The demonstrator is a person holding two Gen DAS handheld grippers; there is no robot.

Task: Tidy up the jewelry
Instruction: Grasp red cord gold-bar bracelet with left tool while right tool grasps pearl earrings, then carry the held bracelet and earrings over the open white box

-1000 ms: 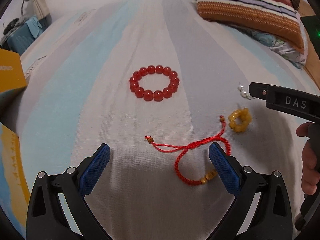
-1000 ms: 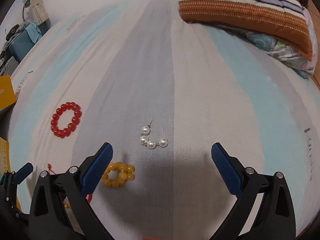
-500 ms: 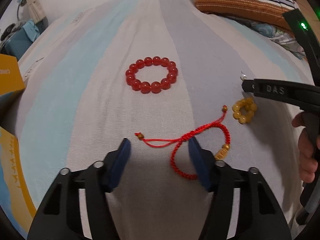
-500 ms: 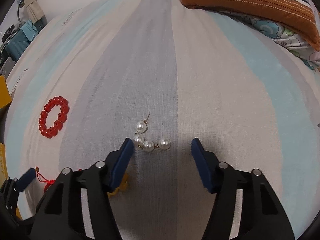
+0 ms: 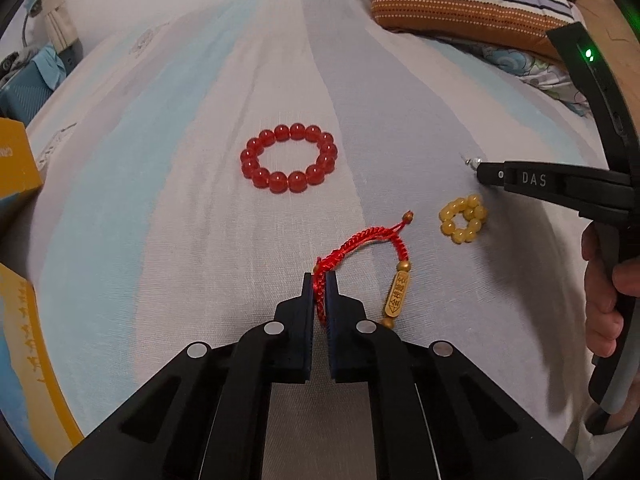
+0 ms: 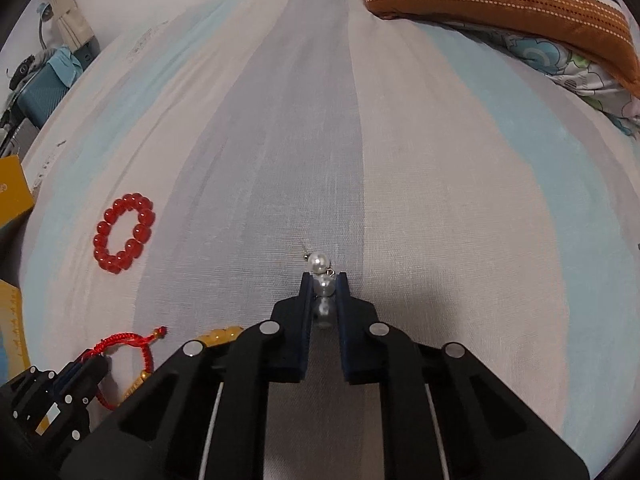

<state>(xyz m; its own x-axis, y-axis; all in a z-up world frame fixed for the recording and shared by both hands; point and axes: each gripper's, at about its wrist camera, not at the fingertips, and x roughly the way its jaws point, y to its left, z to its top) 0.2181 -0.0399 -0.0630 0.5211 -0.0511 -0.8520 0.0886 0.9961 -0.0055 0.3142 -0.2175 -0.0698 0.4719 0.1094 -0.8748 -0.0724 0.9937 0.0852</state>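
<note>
Both cameras are sitting close above the bed (image 5: 200, 120), each looking forward and steeply down along its own gripper toward the pillow (image 6: 500, 0). The left view is catching the right gripper (image 5: 480, 170) off to its right. Both are sharing the red bead bracelet (image 5: 289, 158), lying ahead of the left gripper (image 5: 319, 280).

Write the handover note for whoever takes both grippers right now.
Left gripper: just closed, shut on the red cord bracelet, on the bedsheet.
Right gripper: just closed, shut on the pearl earring, also on the sheet.
Loose on the sheet: red bead bracelet, yellow bead ring.
Done: both pieces gripped, neither visibly lifted.
Left: lift and put away both, then the two loose pieces.
</note>
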